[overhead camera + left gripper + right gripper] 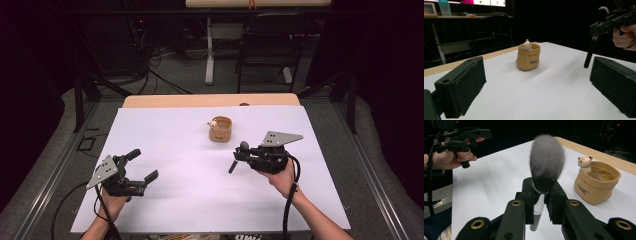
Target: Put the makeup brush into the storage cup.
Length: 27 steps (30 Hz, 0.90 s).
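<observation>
Grey bristles up, the makeup brush (545,165) sits clenched in my right hand-held gripper (250,155), just short of the tan pouch (220,128) mid-counter. Left hand-held gripper (137,167) hangs released. Next I'd judge: swing over the pouch, lower the handle in.

A dark lab: loose cables (155,75) on the floor (tangled), metal frame (80,95), white-covered table (165,145).

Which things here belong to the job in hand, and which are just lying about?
In the job:
- makeup brush, clamped in the right hand-held gripper
- tan pouch-shaped holder with a small bear
- left hand-held gripper, jaws open

Just about:
- black chair behind the table
- cables on the floor
</observation>
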### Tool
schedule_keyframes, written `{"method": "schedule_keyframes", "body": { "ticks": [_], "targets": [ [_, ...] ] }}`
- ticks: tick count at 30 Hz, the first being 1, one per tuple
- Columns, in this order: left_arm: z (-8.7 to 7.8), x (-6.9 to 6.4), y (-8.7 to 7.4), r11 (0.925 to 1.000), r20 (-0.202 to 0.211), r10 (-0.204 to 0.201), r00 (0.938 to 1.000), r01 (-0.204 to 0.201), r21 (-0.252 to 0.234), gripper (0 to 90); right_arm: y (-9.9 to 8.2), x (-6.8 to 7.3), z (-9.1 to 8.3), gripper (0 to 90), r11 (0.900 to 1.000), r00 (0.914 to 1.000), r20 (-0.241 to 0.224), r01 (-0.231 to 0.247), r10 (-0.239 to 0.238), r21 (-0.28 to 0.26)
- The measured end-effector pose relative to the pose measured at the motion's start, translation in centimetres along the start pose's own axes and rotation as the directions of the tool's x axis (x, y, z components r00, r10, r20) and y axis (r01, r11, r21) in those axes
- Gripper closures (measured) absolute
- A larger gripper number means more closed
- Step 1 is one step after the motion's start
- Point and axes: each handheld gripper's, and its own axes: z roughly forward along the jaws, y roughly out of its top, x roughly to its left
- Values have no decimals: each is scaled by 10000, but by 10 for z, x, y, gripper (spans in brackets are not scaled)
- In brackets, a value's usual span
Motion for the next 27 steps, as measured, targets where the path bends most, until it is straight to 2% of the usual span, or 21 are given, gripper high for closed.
{"method": "schedule_keyframes", "body": {
  "ticks": [4,12,19,27],
  "targets": [
    [-5,0,-2,10000,-229,32,9997,-31,80,3,0,-1,-1,778,10000,10000,56,-9,9,-49],
    [-6,-1,-3,9996,-326,222,9992,-216,165,8,2,0,-1,778,10000,9999,125,26,-27,87],
    [-6,-1,-3,9994,-392,281,9988,-273,219,13,3,1,2,779,9991,9995,291,89,-102,419],
    [-6,-1,-3,9994,-404,278,9988,-270,204,18,15,-6,9,778,9961,9984,489,235,-277,847]
  ]
}}
